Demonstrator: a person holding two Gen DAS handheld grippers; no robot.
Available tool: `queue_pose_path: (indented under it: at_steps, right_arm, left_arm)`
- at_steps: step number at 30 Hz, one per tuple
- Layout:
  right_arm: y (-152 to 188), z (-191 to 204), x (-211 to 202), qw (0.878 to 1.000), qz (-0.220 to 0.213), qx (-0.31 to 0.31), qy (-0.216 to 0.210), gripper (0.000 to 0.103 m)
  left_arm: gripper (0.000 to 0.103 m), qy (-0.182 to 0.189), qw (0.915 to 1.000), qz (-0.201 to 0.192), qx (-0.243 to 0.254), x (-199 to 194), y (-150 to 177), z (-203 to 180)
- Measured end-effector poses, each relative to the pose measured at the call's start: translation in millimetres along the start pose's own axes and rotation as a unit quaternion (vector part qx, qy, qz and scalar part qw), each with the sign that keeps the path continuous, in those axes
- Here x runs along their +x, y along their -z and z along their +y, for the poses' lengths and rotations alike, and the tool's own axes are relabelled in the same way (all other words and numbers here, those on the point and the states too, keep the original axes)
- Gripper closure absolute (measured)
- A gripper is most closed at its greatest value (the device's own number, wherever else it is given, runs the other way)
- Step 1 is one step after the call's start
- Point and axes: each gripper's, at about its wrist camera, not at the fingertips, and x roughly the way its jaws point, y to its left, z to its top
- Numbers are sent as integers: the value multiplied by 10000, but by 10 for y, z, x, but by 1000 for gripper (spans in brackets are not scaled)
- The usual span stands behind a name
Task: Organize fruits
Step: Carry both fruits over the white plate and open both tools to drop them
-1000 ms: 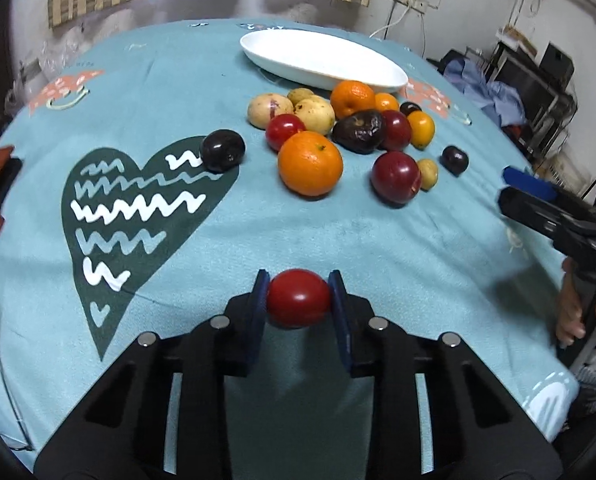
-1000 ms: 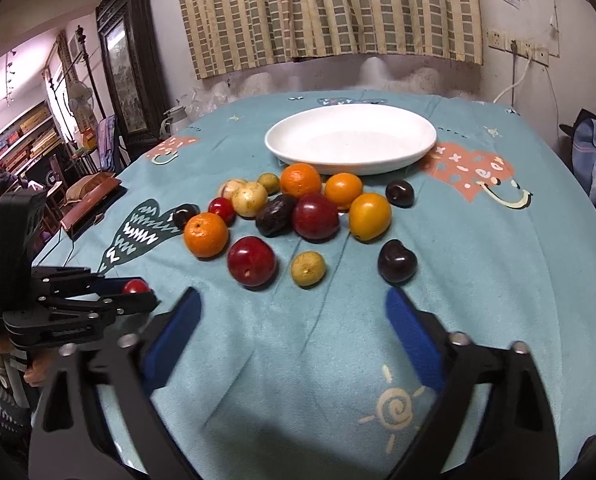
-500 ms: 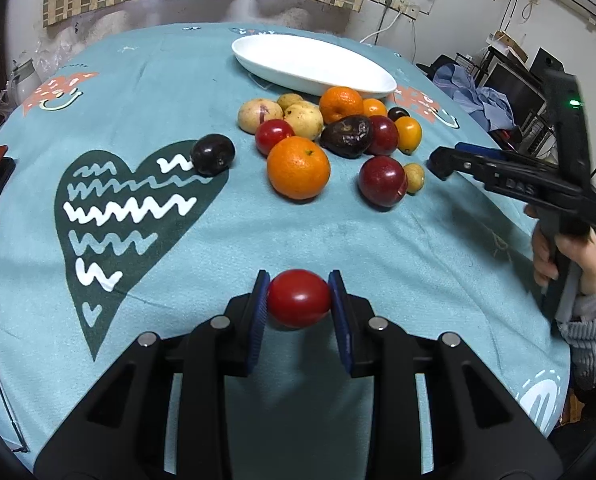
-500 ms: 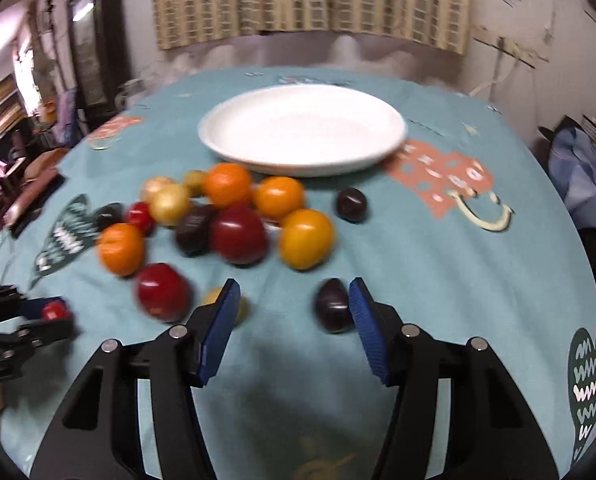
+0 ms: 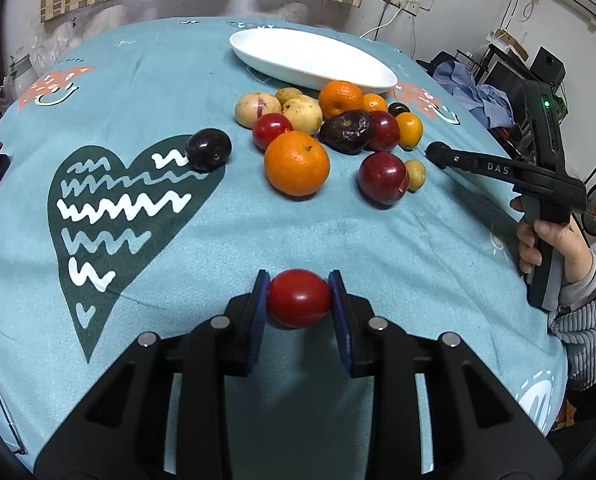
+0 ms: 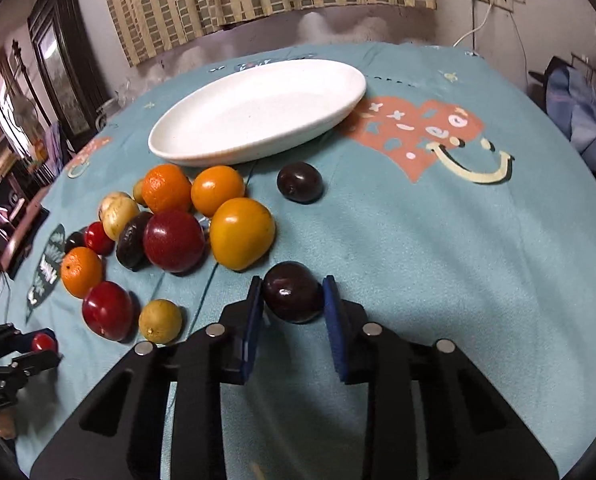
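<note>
My left gripper (image 5: 298,300) is shut on a small red fruit (image 5: 299,298), held above the near part of the teal tablecloth. In the right wrist view my right gripper (image 6: 293,298) is shut on a dark plum (image 6: 293,297) that rests on the cloth. Just beyond it lies a cluster of fruit: a yellow-orange one (image 6: 243,233), a dark red one (image 6: 174,241), oranges (image 6: 167,188) and pale yellow ones. A white oval plate (image 6: 258,114) stands empty at the back. From the left wrist view the right gripper (image 5: 438,152) comes in from the right, beside the cluster.
A second dark plum (image 6: 300,182) lies alone near the plate. Another dark plum (image 5: 209,149) sits on the dark heart print at the left of the cluster. A person's hand (image 5: 546,240) in a grey sleeve holds the right gripper's handle. Furniture and clutter ring the table.
My right gripper moved forward and down to the dark plum and its jaws went from wide open to shut on it. The left gripper kept still with the red fruit.
</note>
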Motion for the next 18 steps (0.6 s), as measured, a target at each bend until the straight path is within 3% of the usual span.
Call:
queue_pose_path:
  at_steps: [4, 8, 12, 15, 18]
  right_arm:
    - [-157, 106, -191, 9996, -169, -38, -239, 73]
    - [-656, 358, -334, 9974, -598, -288, -274, 73]
    - [-1031, 453, -62, 9957, -861, -284, -165, 73]
    - [-1171, 409, 257, 9968, -763, -229, -67, 73]
    - [-1229, 355, 417, 9980, -604, -205, 43, 72]
  left_arm:
    - [73, -112, 9998, -71, 120, -58, -135, -54]
    - [73, -253, 9988, -300, 309, -28, -737, -181]
    - [73, -280, 9979, -534, 236, 305, -1494, -272]
    - [73, -499, 9970, -577, 136, 679, -1887, -271]
    - [73, -451, 9979, -453, -34, 1022, -2111, -205]
